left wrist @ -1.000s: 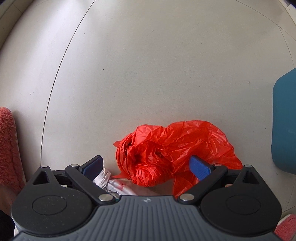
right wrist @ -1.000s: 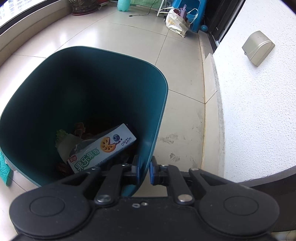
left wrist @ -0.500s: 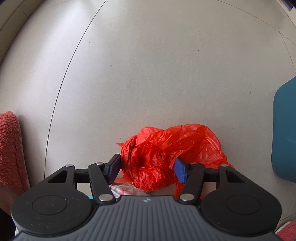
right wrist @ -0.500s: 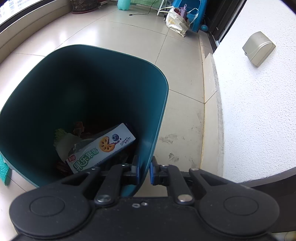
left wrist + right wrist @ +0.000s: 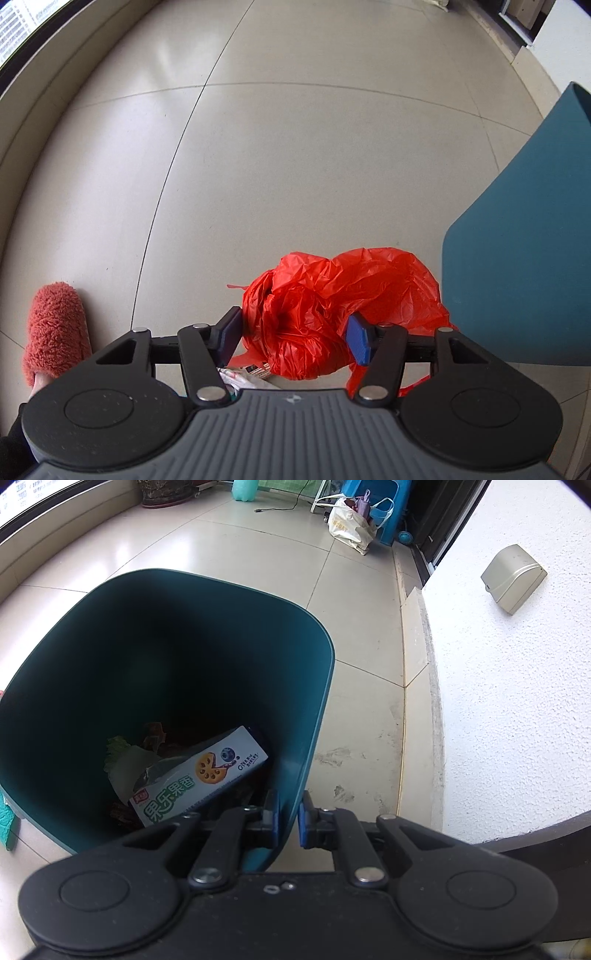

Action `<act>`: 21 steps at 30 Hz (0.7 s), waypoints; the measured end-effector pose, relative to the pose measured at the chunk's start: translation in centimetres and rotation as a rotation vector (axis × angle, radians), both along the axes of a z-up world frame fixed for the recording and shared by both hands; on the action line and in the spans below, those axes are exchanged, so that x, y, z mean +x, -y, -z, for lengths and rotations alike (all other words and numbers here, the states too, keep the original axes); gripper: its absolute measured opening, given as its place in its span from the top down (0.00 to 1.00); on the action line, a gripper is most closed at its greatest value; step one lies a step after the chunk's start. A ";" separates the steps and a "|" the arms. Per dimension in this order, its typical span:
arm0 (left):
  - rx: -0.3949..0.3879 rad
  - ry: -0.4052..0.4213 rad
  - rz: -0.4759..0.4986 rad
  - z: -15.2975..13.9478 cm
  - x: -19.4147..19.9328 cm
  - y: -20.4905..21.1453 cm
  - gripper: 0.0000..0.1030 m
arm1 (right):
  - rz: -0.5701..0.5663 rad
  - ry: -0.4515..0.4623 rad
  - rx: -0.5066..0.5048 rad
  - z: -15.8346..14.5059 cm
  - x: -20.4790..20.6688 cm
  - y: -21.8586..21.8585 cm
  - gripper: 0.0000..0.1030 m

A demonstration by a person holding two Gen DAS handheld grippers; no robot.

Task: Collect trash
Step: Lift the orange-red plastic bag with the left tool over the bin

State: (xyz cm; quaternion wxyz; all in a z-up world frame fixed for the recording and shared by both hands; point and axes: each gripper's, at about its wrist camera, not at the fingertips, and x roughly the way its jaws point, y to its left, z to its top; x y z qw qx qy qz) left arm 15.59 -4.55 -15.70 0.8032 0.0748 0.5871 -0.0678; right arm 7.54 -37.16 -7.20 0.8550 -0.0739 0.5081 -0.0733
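Left gripper, wide open a second ago, now clenches the red bag and lifts it, ready for the bin.

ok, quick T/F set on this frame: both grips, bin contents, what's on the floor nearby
1. The left gripper is clamped on the red plastic bag. True.
2. The right gripper hangs free of the bin. False: it is shut on the teal trash bin wall.
3. The bin is empty. False: a snack box and other scraps lie inside.
4. A fuzzy red slipper shows at the left of the left wrist view. True.
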 end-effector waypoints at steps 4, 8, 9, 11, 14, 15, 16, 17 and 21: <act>-0.057 0.077 0.041 -5.8 -1.5 1.4 0.44 | 0.004 0.002 0.006 0.0 0.0 0.1 0.92; -0.105 0.150 0.098 -11.2 -3.1 2.9 0.44 | 0.003 0.004 0.002 -0.1 -0.1 0.1 0.92; -0.116 0.168 0.110 -12.1 -3.4 3.1 0.44 | 0.002 0.004 0.000 -0.1 -0.1 0.1 0.92; -0.146 0.209 0.139 -14.3 -4.0 3.3 0.44 | 0.003 0.005 0.000 -0.1 -0.1 0.0 0.92; -0.188 0.259 0.177 -17.3 -4.5 4.2 0.44 | 0.002 0.006 0.001 -0.1 -0.1 0.0 0.92; -0.195 0.271 0.186 -18.0 -4.6 4.5 0.44 | 0.002 0.006 0.003 -0.1 -0.1 0.0 0.92; -0.205 0.289 0.201 -18.7 -4.4 4.9 0.44 | 0.002 0.007 0.004 -0.1 -0.1 0.0 0.92; -0.214 0.303 0.218 -19.2 -4.4 5.5 0.44 | 0.002 0.008 0.006 -0.1 -0.1 0.1 0.92; -0.230 0.323 0.284 -20.1 -4.5 9.3 0.44 | 0.002 0.009 0.007 -0.2 -0.1 0.1 0.92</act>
